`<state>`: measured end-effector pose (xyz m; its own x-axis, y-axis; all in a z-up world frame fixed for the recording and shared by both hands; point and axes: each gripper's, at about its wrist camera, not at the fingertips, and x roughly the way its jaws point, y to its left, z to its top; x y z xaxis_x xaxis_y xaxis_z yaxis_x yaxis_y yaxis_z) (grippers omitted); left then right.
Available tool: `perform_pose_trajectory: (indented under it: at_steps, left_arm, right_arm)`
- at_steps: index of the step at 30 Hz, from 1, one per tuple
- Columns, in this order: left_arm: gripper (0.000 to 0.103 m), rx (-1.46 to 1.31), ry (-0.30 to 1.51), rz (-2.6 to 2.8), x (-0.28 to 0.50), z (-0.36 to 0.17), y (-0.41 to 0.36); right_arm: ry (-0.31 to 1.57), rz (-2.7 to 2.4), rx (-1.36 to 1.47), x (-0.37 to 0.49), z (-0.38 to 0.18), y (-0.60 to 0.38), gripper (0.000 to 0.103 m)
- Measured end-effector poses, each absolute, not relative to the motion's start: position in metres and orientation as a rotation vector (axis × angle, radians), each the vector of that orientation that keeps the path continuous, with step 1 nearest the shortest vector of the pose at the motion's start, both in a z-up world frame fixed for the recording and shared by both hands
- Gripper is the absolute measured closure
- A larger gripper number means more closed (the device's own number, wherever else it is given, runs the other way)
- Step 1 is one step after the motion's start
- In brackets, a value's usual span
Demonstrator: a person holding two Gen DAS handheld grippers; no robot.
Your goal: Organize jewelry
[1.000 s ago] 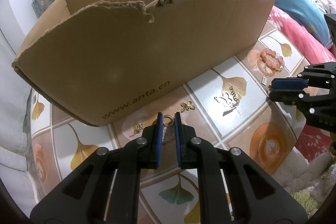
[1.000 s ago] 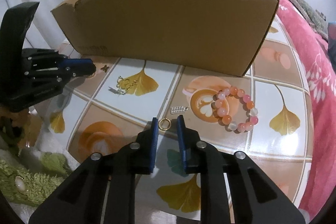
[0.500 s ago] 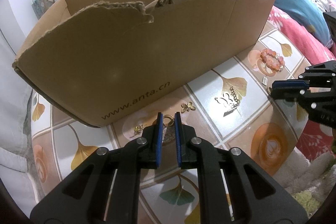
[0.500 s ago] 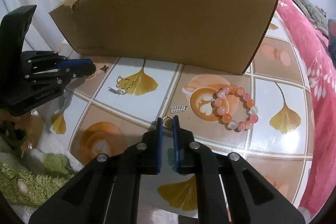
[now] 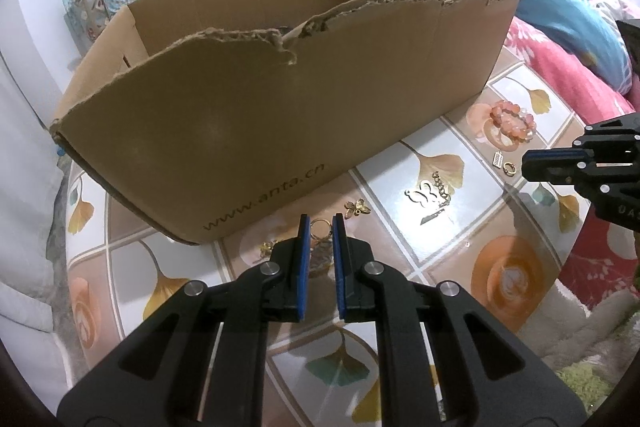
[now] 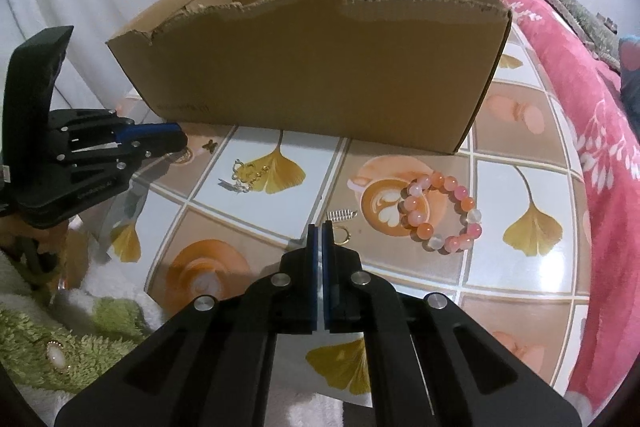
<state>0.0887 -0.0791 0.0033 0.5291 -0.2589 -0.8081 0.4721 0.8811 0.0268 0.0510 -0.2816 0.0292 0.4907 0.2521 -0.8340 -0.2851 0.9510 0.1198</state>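
A torn cardboard box [image 5: 280,107] [image 6: 320,75] stands on the tiled table [image 6: 500,267]. In front of it lie a pink bead bracelet [image 6: 460,193] [image 5: 506,111], a silver charm [image 6: 342,215], a chain with a pendant [image 5: 430,195] [image 6: 244,177] and a small gold insect charm [image 5: 357,207]. My left gripper [image 5: 320,227] has its tips down at the table, its pads closed against a gold ring [image 5: 320,229]. My right gripper [image 6: 320,227] is shut with its pads together. A small gold ring [image 6: 343,235] [image 5: 509,169] lies just outside its right fingertip.
Another gold trinket [image 5: 267,248] lies left of my left fingers. A pink blanket [image 6: 600,147] borders the table on the right, with a blue cushion [image 5: 560,7] behind. A green fuzzy rug [image 6: 80,347] lies past the table's near left edge.
My right gripper's jaws have closed. The small gold ring that sat between its tips now lies to their right. The left gripper has not moved.
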Motion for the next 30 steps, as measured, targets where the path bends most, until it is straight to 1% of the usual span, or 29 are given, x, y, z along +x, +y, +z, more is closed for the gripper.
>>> perform_pose_trajectory:
  at_steps: [4, 6, 7, 8, 9, 19, 21, 23, 30]
  left_arm:
    - [0.093, 0.256, 0.916, -0.441, 0.088, 0.002, -0.079]
    - [0.093, 0.253, 0.916, -0.440, 0.088, 0.002, -0.079]
    - [0.093, 0.254, 0.916, -0.441, 0.088, 0.002, -0.078]
    - [0.093, 0.253, 0.916, -0.440, 0.088, 0.002, -0.078]
    - [0.093, 0.252, 0.917, -0.440, 0.088, 0.002, -0.079]
    - [0.093, 0.252, 0.929, -0.436, 0.091, -0.001, -0.078]
    - [0.093, 0.252, 0.932, -0.436, 0.091, -0.002, -0.078]
    - [0.093, 0.254, 0.934, -0.437, 0.091, -0.003, -0.079]
    - [0.093, 0.253, 0.930, -0.437, 0.091, -0.003, -0.079]
  right_arm:
    - [1.017, 0.312, -0.045, 0.051, 0.029, -0.284, 0.101]
    - [1.020, 0.297, -0.044, 0.055, 0.028, -0.283, 0.099]
    - [1.022, 0.290, -0.044, 0.056, 0.028, -0.283, 0.091]
    - [1.017, 0.280, -0.046, 0.057, 0.028, -0.283, 0.080]
    - [1.010, 0.276, -0.051, 0.058, 0.028, -0.283, 0.077]
    - [1.048, 0.278, -0.073, 0.066, 0.017, -0.281, 0.077]
    - [1.044, 0.273, -0.085, 0.066, 0.017, -0.280, 0.079]
    - [1.047, 0.278, -0.073, 0.066, 0.017, -0.277, 0.089]
    - [1.034, 0.275, -0.058, 0.058, 0.016, -0.266, 0.092]
